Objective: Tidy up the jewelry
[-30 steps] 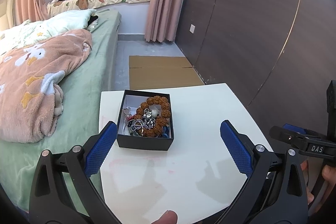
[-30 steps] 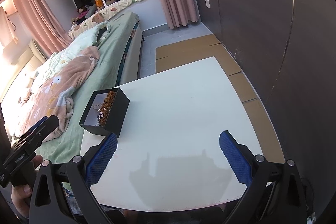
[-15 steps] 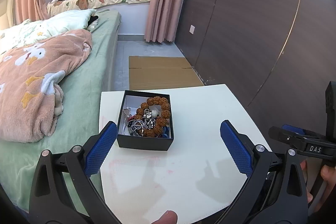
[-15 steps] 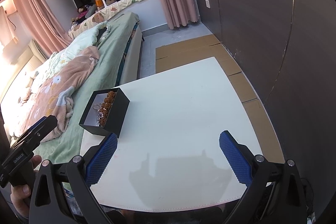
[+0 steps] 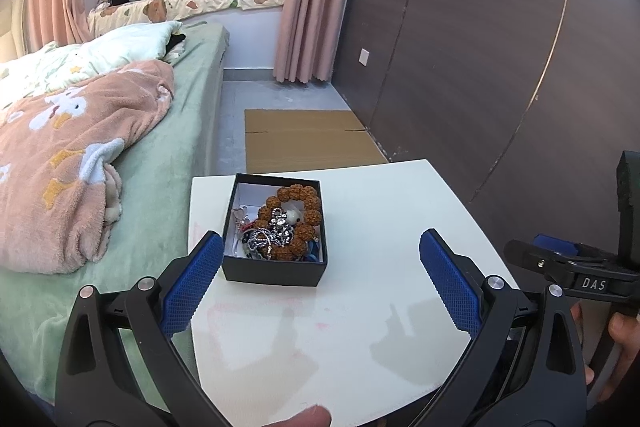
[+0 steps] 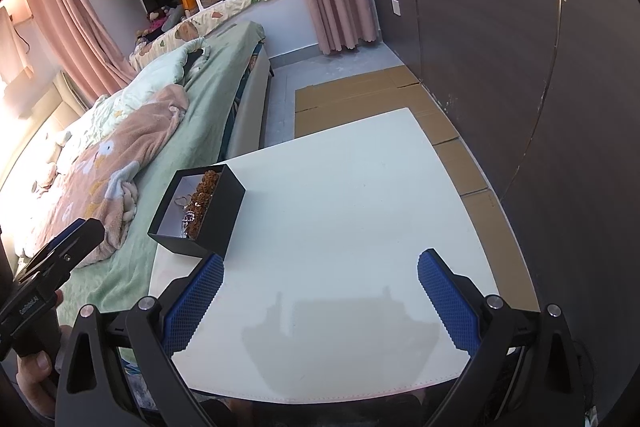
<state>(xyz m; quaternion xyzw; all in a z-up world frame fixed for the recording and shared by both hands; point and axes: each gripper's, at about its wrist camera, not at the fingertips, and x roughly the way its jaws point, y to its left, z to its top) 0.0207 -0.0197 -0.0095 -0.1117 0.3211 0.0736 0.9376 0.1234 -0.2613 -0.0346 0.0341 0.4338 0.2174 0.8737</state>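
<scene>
The left gripper (image 5: pixel 320 279) is hovering spread wide, gripping nothing, its left pad just beside one black box (image 5: pixel 276 269) sitting near the white table's (image 5: pixel 380 327) left edge, long axis running away from the camera. Jewelry (image 5: pixel 286 227) is lying tangled inside. The right gripper (image 6: pixel 320 291) is likewise gaping, empty.

I count one open black cardboard box (image 5: pixel 275 269) on one white square table (image 5: pixel 360 327). Inside it I make out one brown beaded bracelet (image 5: pixel 298 199) and a silver chain tangle (image 5: pixel 276 231) I cannot count apart. Two blue-padded grippers: left gripper (image 5: pixel 320 281), right gripper (image 6: pixel 320 301).
</scene>
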